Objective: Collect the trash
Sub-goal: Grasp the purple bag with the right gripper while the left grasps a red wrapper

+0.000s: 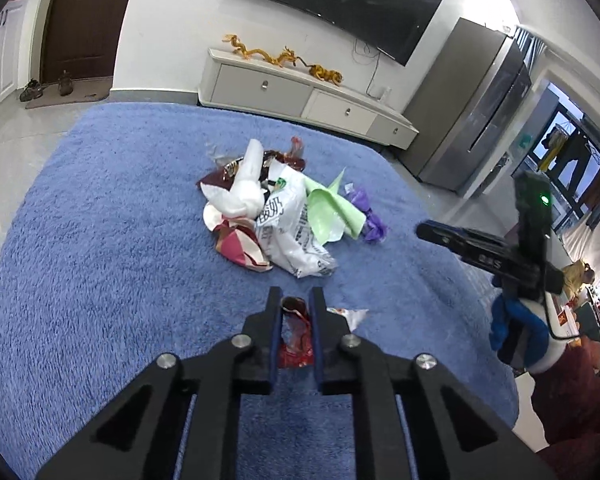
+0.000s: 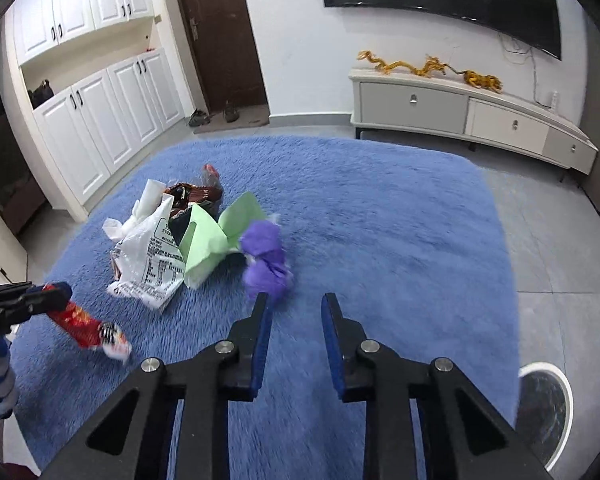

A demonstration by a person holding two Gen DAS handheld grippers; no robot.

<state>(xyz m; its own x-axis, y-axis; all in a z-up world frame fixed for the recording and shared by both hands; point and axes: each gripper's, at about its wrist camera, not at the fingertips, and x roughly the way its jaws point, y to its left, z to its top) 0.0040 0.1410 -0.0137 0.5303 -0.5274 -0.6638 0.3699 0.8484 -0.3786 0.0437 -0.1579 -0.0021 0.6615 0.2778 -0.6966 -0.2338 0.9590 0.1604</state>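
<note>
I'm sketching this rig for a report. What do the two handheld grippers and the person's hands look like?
Both grippers are black, angular linkages with round silver pivot bolts and blue pads lining the fingers: left gripper, right gripper. From the left wrist view, the right unit carries white lettering, a green indicator light and a thin black cable. The hand wears a blue-and-white glove.

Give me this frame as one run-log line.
left gripper: shut on red snack wrapper | right gripper: open, nothing held, near purple wad | trash pile: on blue rug
</note>
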